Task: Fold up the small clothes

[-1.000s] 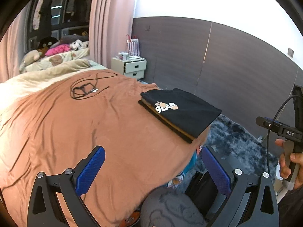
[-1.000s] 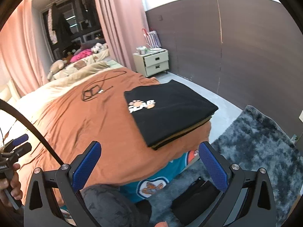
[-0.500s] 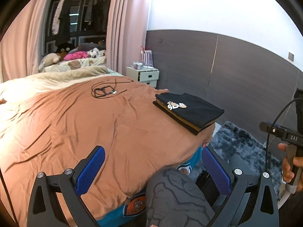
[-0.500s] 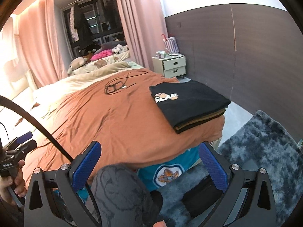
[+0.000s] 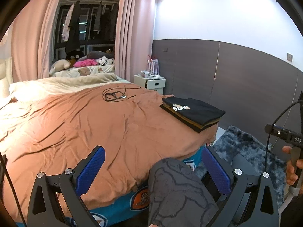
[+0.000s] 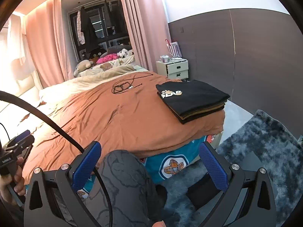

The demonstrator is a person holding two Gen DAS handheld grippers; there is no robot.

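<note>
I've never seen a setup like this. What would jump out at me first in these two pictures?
Probably the big orange blanket covering the bed, with a neat stack of folded clothes at its far right corner, a black shirt with a white logo on top. Then the blue-padded left tool and right tool at the bottom of each picture, both open and empty. A tangle of black cable lies further up the bed.

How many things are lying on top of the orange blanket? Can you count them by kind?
Stack of folded clothes: 1
Tangle of black cable: 1
Total: 2
How many garments are in the stack cannot be told.
</note>
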